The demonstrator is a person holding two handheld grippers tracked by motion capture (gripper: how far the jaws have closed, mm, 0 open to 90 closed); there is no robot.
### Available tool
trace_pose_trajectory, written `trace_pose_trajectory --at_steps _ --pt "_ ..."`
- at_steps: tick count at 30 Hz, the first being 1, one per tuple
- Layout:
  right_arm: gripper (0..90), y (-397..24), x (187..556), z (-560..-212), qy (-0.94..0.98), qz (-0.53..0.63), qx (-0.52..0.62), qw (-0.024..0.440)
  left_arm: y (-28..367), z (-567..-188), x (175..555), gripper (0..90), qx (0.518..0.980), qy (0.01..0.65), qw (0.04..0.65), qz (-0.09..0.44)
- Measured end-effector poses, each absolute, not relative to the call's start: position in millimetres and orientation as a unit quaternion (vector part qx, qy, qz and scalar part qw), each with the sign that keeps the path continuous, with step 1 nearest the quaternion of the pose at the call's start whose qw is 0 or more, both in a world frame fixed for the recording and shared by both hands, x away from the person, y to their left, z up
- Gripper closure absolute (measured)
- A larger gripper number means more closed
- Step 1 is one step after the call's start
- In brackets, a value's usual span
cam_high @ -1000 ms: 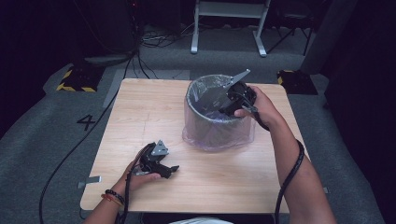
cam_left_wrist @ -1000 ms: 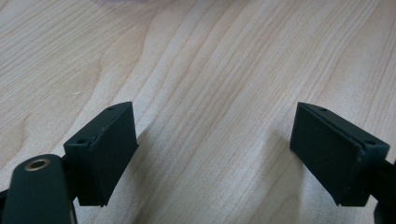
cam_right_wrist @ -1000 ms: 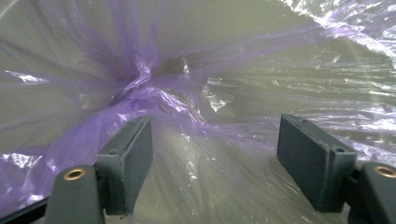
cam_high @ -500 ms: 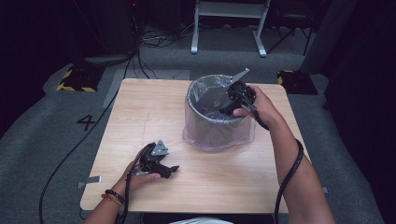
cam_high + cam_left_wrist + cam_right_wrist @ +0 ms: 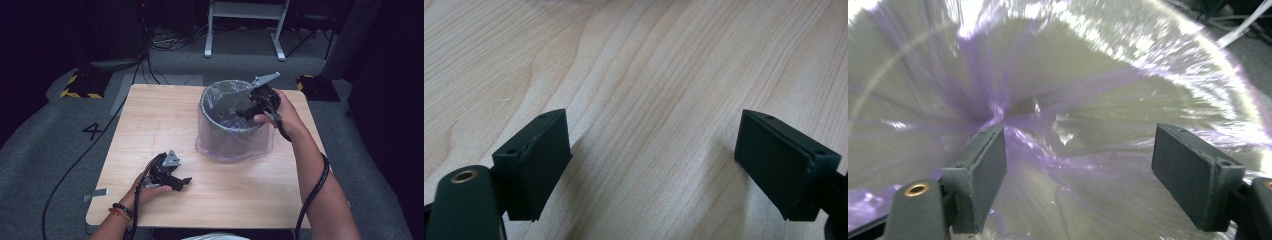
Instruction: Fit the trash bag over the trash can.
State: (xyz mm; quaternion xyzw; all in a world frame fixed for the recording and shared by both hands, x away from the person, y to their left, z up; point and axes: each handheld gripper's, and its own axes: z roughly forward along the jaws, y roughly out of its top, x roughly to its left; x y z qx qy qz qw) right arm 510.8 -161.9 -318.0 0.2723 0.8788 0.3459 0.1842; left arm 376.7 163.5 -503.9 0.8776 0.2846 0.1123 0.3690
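Observation:
A grey bin (image 5: 235,135) lined with a clear, purple-tinted plastic bag (image 5: 1058,90) stands on the right half of the wooden table (image 5: 150,125). My right gripper (image 5: 241,113) hangs over the bin's right rim and points down into it. Its jaws have just been opening, and in the right gripper view the right gripper (image 5: 1080,165) stands open with only the bag's lining beyond it. Near the front left of the table my left gripper (image 5: 182,182) rests low in the person's hand. In the left gripper view the left gripper (image 5: 654,145) is open over bare wood.
Grey carpet surrounds the table, with a painted 4 (image 5: 92,131) at its left. Cables (image 5: 160,45) and a white metal frame (image 5: 245,25) lie beyond the far edge. Yellow-and-black striped bases (image 5: 80,87) sit at the back left and back right.

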Motion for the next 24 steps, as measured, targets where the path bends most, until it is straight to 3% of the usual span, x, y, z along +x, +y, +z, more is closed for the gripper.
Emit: trace_pose_trajectory --at_steps 15,24 --pt "20.8 -177 486 -308 0.858 0.406 0.258 0.181 164 -504 377 14.5 0.878 0.285 0.369 0.112" --pt "20.6 -188 467 -302 0.842 0.428 0.249 0.216 164 -504 377 14.5 0.878 0.285 0.369 0.112"
